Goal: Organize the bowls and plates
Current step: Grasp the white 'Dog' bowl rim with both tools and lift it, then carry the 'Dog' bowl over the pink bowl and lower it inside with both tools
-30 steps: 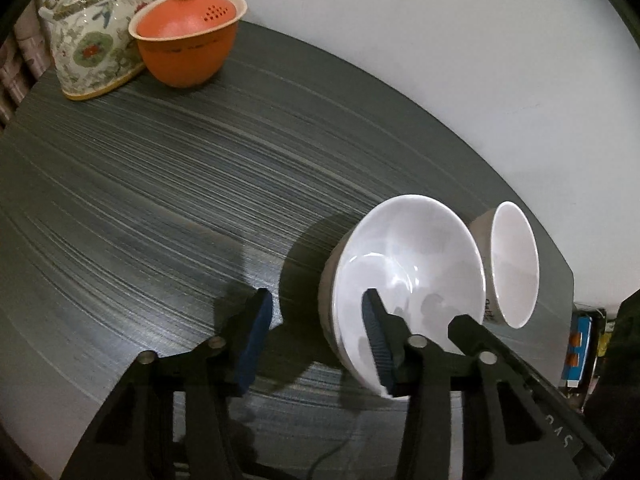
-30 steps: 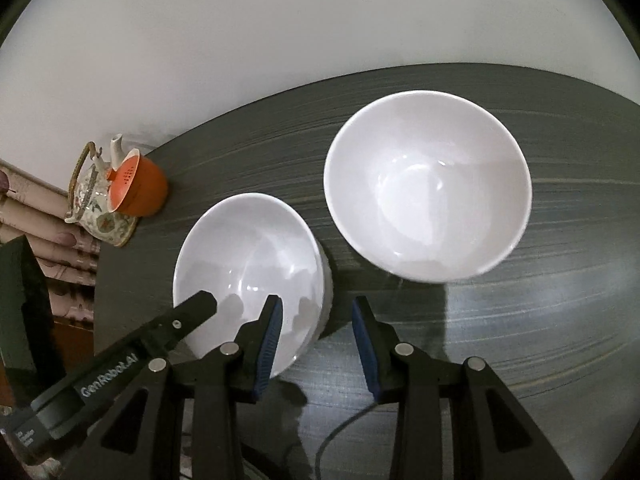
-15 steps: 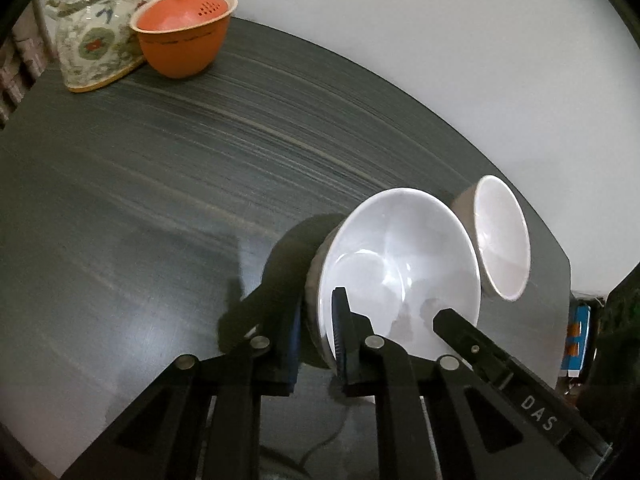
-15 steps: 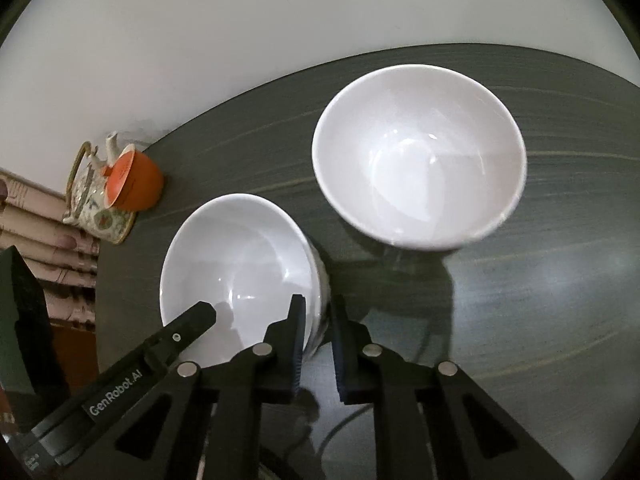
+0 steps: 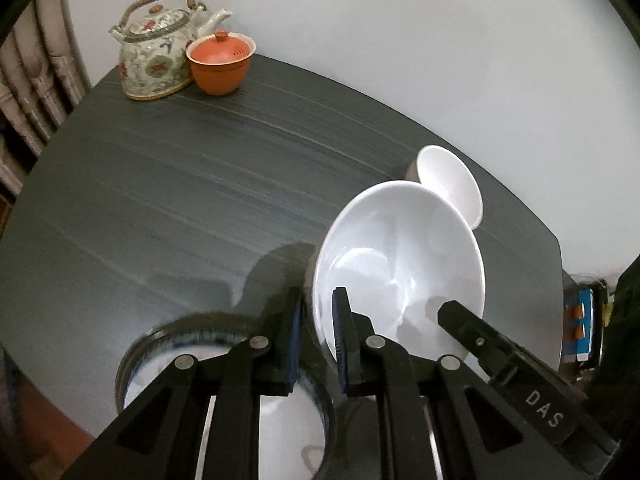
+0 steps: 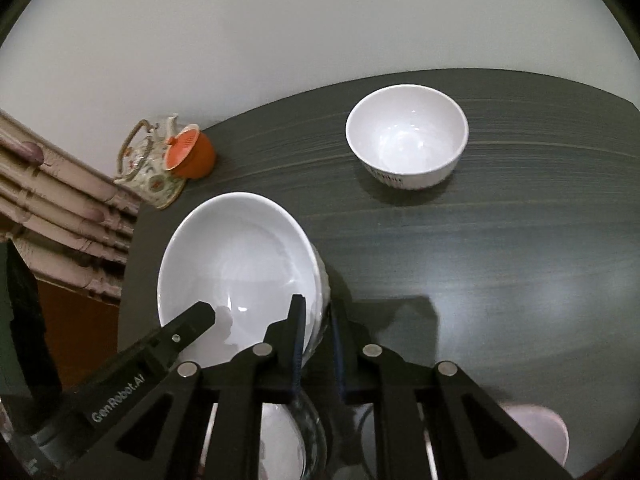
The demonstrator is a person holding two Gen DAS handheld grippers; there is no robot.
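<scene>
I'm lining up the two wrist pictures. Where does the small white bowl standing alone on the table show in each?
Left wrist view: the small white bowl sits right of centre, partly behind the large white bowl.
Right wrist view: small white bowl upper right of centre, apart.
Shared landmark: the orange lidded cup beside the teapot.

white bowl, orange lidded cup, floral teapot, dark streaked table

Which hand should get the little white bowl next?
Probably right. Both grippers pinch the big white bowl's rim, but the little white bowl has open table before the right gripper; from the left gripper the big bowl partly blocks it.
</scene>
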